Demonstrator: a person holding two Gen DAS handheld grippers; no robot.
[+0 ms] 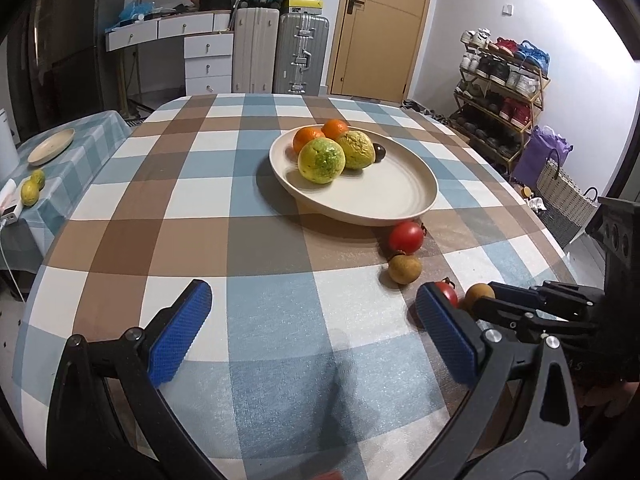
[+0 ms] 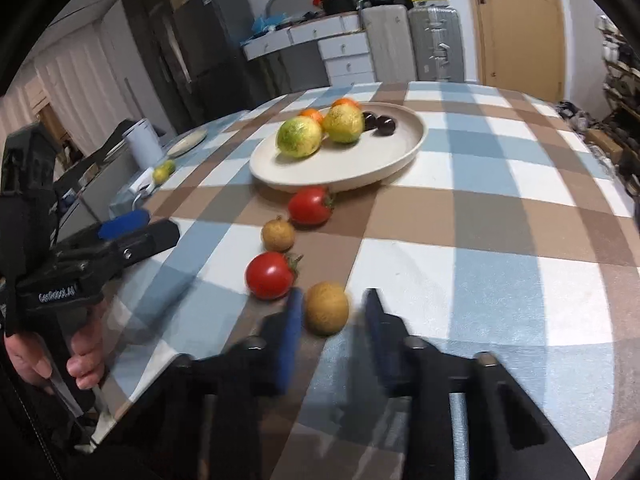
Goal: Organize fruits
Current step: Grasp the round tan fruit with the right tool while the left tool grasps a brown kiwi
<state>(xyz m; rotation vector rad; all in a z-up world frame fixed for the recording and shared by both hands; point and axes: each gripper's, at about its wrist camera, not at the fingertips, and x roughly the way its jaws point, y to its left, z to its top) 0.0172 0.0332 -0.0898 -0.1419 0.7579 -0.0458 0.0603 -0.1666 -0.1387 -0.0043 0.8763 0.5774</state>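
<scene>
A cream plate (image 1: pixel 384 200) (image 2: pixel 384 160) on the checked tablecloth holds two green-yellow citrus (image 1: pixel 321 160) (image 2: pixel 299 137), two oranges (image 1: pixel 308 138) and dark plums (image 2: pixel 380 123). In front of it lie two tomatoes (image 2: pixel 310 205) (image 2: pixel 270 275) and two small brown fruits (image 2: pixel 277 233) (image 2: pixel 326 307). My right gripper (image 2: pixel 330 312) is open with its blue pads either side of the nearest brown fruit (image 1: pixel 478 294). My left gripper (image 1: pixel 312 316) is open and empty above the near tablecloth, left of the loose fruits.
A side table at the left carries a second plate (image 1: pixel 51 146), two small citrus (image 1: pixel 30 192) and a white kettle (image 2: pixel 143 142). Suitcases, drawers and a door stand behind the table. A shoe rack (image 1: pixel 500 92) stands at the right.
</scene>
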